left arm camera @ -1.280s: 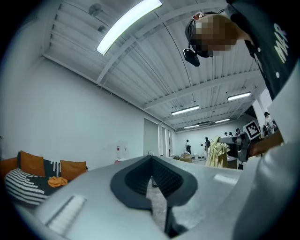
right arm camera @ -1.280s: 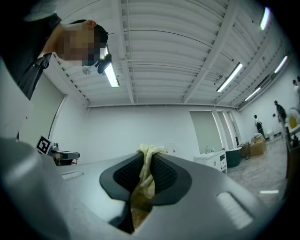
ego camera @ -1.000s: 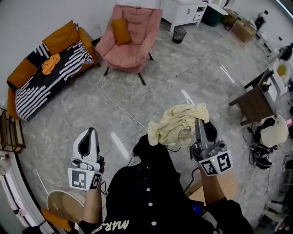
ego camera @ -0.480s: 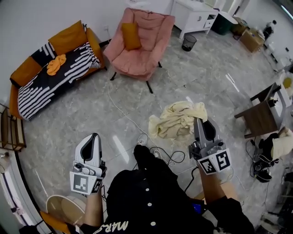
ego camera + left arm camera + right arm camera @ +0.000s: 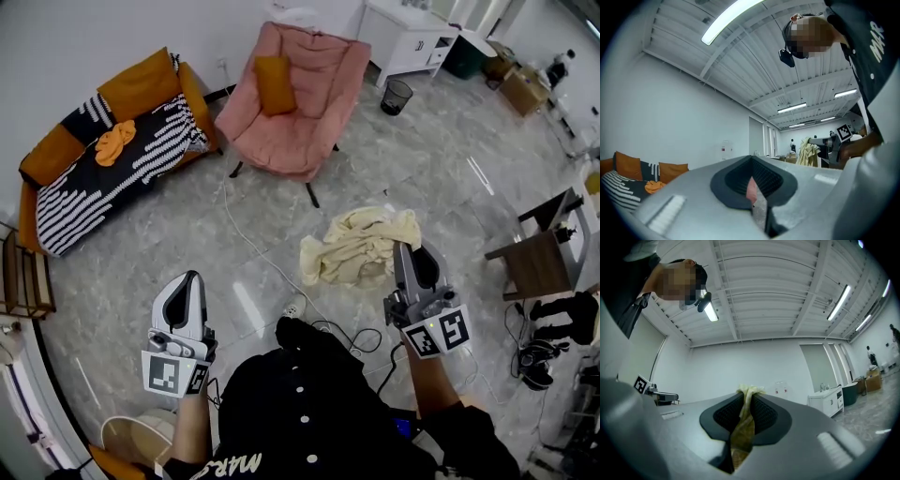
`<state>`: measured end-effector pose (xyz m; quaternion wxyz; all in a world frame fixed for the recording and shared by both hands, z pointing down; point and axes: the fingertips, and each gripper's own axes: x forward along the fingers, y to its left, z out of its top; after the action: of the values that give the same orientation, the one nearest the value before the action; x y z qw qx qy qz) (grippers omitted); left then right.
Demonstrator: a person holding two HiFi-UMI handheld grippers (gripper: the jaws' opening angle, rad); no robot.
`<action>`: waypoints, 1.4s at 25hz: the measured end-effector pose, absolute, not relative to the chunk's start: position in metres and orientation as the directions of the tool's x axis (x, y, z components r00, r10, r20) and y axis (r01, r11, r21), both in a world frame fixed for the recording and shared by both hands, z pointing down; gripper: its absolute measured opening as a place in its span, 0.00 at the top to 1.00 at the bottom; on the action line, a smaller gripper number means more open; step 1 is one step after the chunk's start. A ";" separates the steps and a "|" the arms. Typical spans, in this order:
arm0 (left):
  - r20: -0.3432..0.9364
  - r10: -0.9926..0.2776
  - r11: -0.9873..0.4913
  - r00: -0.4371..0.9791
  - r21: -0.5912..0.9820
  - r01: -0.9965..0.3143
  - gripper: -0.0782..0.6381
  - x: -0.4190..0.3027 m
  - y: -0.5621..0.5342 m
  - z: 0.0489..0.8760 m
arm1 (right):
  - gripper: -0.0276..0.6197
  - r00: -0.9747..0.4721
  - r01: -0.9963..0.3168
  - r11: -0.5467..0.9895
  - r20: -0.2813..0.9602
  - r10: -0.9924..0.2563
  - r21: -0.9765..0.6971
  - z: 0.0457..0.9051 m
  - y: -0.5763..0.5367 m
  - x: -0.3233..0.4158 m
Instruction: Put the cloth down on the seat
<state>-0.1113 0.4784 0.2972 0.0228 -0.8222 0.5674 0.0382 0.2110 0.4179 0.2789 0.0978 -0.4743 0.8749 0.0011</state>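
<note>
A pale yellow cloth (image 5: 358, 247) hangs bunched from my right gripper (image 5: 401, 251), whose jaws are shut on it; in the right gripper view a strip of the cloth (image 5: 743, 420) is pinched between the two dark pads. The pink armchair (image 5: 300, 103) with an orange cushion (image 5: 275, 84) stands ahead across the floor, well beyond the cloth. My left gripper (image 5: 191, 279) is held low at the left, shut with nothing in it. In the left gripper view the cloth (image 5: 806, 151) shows small, hanging from the other gripper.
An orange sofa (image 5: 98, 141) with a striped throw stands at the left wall. A white cable (image 5: 246, 230) runs over the marble floor. A white cabinet (image 5: 408, 39) and black bin (image 5: 397, 95) stand at the back, a dark wooden table (image 5: 544, 248) at the right.
The person has stepped forward: the armchair and sofa sit nearer and lower in the head view. Both grippers keep their pose, and the cloth stays held in the right one.
</note>
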 end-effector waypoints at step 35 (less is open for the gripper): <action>-0.086 -0.937 -0.342 0.340 0.014 -0.940 0.89 -0.108 0.271 0.298 | 0.85 -0.569 -0.805 0.587 -0.166 -0.805 -0.087 0.277 0.209 0.198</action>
<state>-0.1076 0.2714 0.2977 0.0189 -0.8183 0.5732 0.0394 0.1976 0.2089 0.2769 0.0943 -0.4545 0.8858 -0.0008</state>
